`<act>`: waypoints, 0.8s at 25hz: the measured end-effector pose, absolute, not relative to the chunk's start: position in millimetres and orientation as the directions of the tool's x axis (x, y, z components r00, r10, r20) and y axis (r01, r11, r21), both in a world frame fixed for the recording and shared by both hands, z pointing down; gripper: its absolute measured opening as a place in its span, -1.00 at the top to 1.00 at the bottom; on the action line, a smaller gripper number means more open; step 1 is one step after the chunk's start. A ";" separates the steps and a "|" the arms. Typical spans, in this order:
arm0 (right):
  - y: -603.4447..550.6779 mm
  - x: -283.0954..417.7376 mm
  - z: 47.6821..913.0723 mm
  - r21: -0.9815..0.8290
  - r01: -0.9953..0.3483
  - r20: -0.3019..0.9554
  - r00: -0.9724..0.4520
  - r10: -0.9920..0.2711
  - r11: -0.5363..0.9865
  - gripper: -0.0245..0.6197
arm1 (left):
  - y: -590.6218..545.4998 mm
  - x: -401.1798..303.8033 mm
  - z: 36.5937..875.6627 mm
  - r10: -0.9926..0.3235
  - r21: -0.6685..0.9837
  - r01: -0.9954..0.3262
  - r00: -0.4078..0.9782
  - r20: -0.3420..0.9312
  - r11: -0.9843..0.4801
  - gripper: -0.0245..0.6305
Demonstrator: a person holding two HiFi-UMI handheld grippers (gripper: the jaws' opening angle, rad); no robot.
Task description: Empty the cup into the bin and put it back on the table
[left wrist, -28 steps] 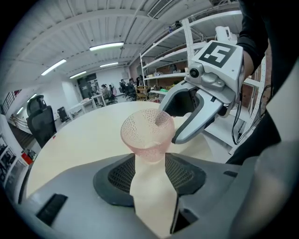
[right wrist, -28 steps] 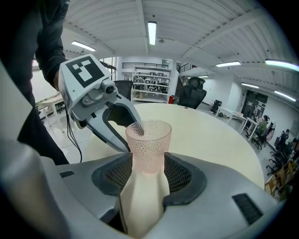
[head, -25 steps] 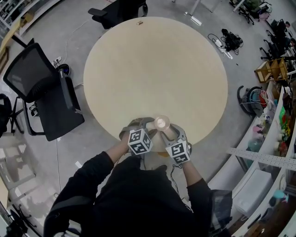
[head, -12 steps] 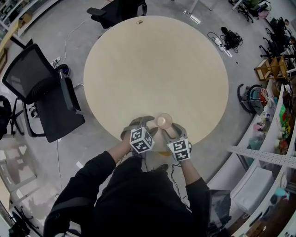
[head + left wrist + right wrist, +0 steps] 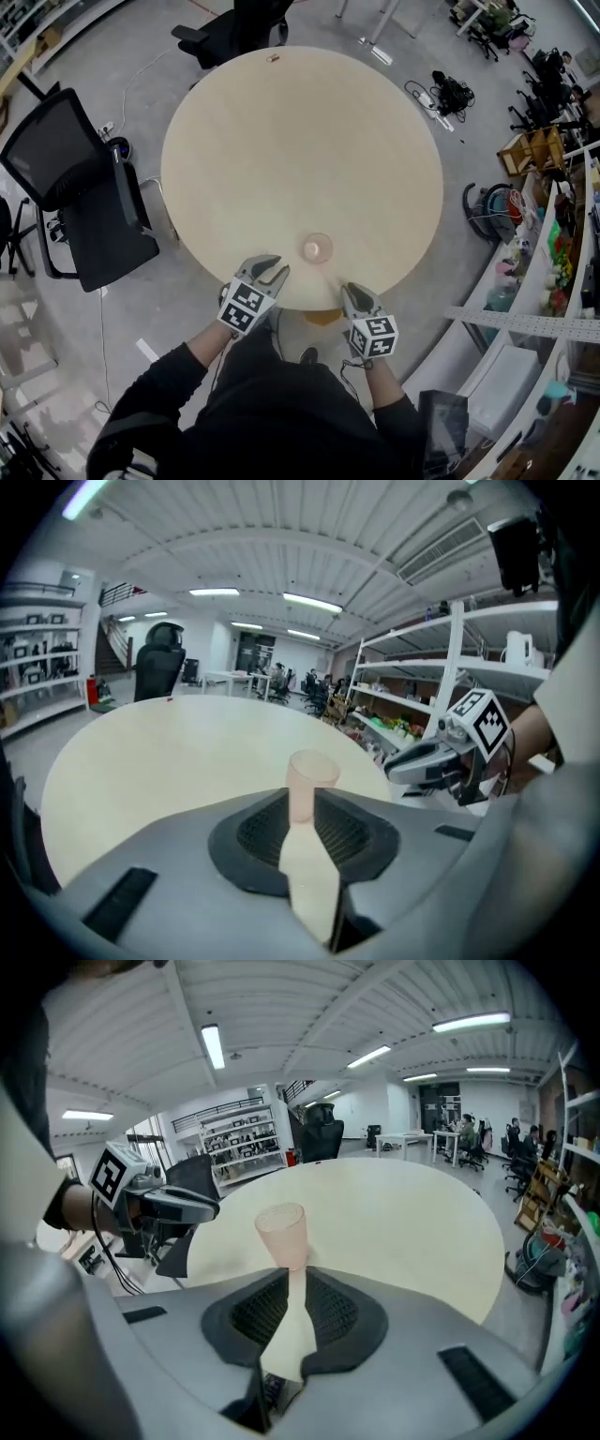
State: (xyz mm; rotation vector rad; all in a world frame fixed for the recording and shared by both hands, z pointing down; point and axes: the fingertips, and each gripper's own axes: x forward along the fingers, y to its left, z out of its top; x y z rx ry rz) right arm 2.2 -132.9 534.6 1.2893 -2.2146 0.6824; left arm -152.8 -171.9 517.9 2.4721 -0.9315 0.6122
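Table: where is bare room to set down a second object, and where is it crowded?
The table is bare from the cup to the far rim, where one small object lies, and out to both sides. Crowded only at the near edge: the cup, flanked by the left gripper and right gripper, their fingers closing on nothing.

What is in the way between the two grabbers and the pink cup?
Nothing visible. The cup stands upright on the table near its edge, with only bare tabletop between it and the left gripper and the right gripper. Both grippers' jaws are closing, empty, short of the cup.
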 end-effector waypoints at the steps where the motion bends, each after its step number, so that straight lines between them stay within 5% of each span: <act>1: -124.4 2.5 527.5 -0.218 -0.879 0.612 -0.461 -0.643 0.423 0.80 | -159.0 -149.0 504.7 -0.503 0.277 -0.682 0.704 0.502 -0.677 0.78; 10: -55.2 -6.7 445.1 -0.383 -0.709 0.375 -0.706 -0.601 0.592 0.88 | -39.9 -65.6 413.8 -0.573 0.308 -0.670 0.739 0.353 -0.675 0.86; 20: 37.4 81.4 385.0 -0.333 -0.685 0.270 -0.728 -0.630 0.648 0.88 | 76.4 35.3 391.1 -0.671 0.329 -0.756 0.654 0.348 -0.566 0.86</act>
